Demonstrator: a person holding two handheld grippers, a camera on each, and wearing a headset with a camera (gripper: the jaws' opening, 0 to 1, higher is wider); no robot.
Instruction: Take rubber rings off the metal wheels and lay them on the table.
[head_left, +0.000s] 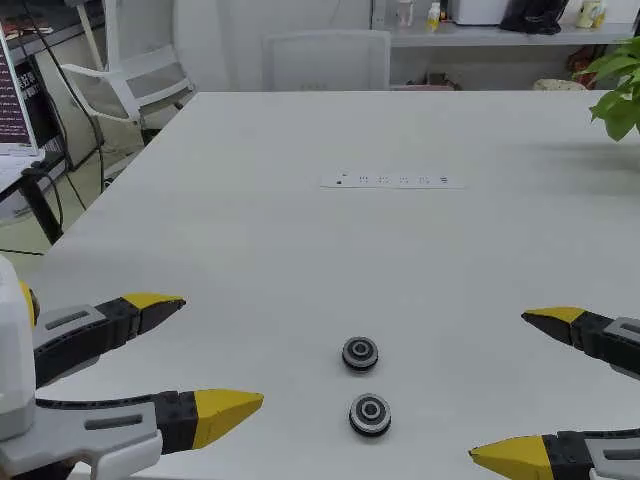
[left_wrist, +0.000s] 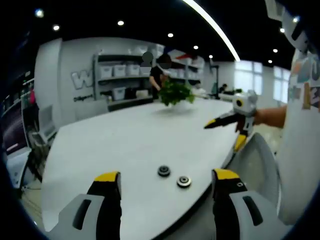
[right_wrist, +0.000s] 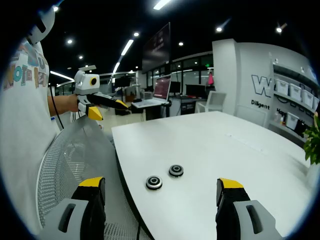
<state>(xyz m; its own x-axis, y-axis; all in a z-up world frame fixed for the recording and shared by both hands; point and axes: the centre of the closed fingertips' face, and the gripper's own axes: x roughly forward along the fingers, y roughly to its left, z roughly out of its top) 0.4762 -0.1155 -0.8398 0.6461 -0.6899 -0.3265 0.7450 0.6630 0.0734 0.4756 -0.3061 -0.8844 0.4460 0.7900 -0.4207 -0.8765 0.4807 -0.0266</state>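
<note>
- The left gripper (head_left: 220, 350) hovered over the table (head_left: 300, 230), jaws wide apart and empty.
- The right gripper (head_left: 498, 385) was likewise spread, holding nothing.
- Between them lay the farther wheel (head_left: 360, 353) and the nearer wheel (head_left: 370, 414), close together, with dark rings on.

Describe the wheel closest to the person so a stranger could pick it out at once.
On the large white table, two small black-ringed wheels lie near the person's edge. The nearer wheel sits closest to that edge; the other wheel lies just beyond it, farther in.

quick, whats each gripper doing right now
left gripper: open, holding nothing
right gripper: open, holding nothing
</note>
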